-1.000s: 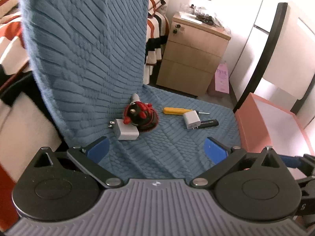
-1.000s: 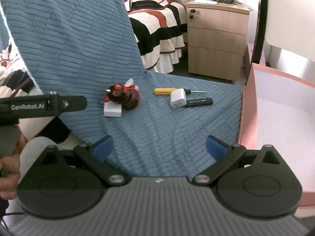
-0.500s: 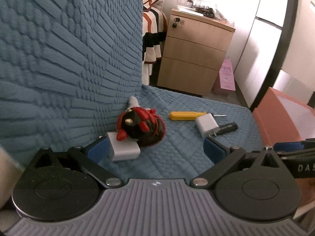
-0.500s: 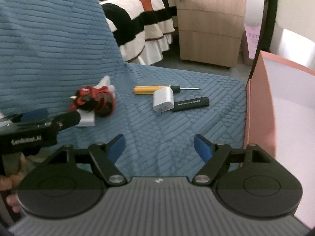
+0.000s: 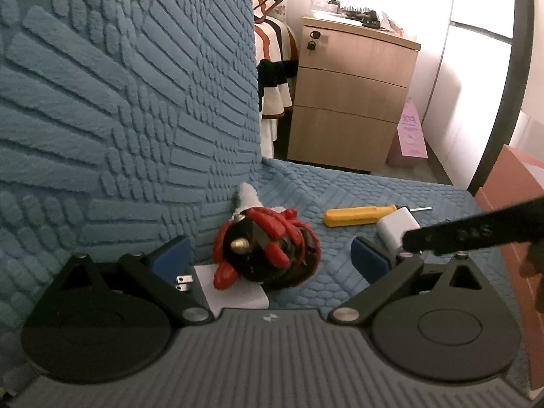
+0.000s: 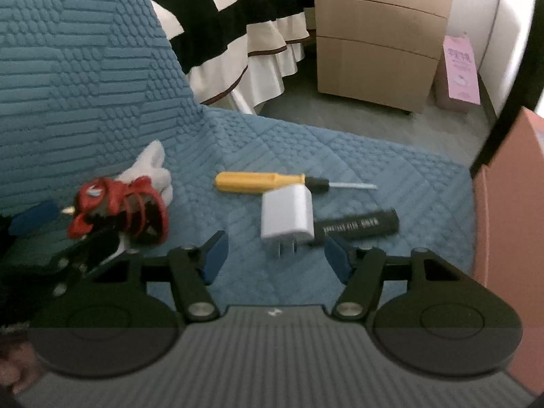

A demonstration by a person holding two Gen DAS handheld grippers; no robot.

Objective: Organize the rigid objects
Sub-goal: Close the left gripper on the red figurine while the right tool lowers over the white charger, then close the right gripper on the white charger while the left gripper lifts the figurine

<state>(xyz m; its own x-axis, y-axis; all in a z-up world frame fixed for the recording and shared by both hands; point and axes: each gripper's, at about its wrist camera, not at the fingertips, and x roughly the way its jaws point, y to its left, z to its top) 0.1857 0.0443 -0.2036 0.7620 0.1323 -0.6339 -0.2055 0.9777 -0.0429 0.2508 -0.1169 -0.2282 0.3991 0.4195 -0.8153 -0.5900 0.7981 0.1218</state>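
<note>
On the blue quilted seat (image 5: 340,183) lie a red-and-black toy figure (image 5: 268,248) resting on a white plug adapter (image 5: 234,289), a yellow screwdriver (image 5: 357,215), a second white charger (image 6: 287,217) and a black cylinder (image 6: 357,226). My left gripper (image 5: 268,260) is open, its blue pads on either side of the toy figure and the adapter. My right gripper (image 6: 275,255) is open, just in front of the white charger's prongs. The left gripper shows at the left of the right wrist view (image 6: 34,217).
An orange box (image 6: 506,204) stands at the seat's right edge. The seat's blue backrest (image 5: 119,85) rises on the left. A wooden drawer cabinet (image 5: 350,102), a pink bag (image 6: 459,68) and a striped bed (image 6: 231,27) are behind.
Both grippers have moved forward and down towards the seat. The left one now straddles the toy figure and the right one has closed in on the white charger.
</note>
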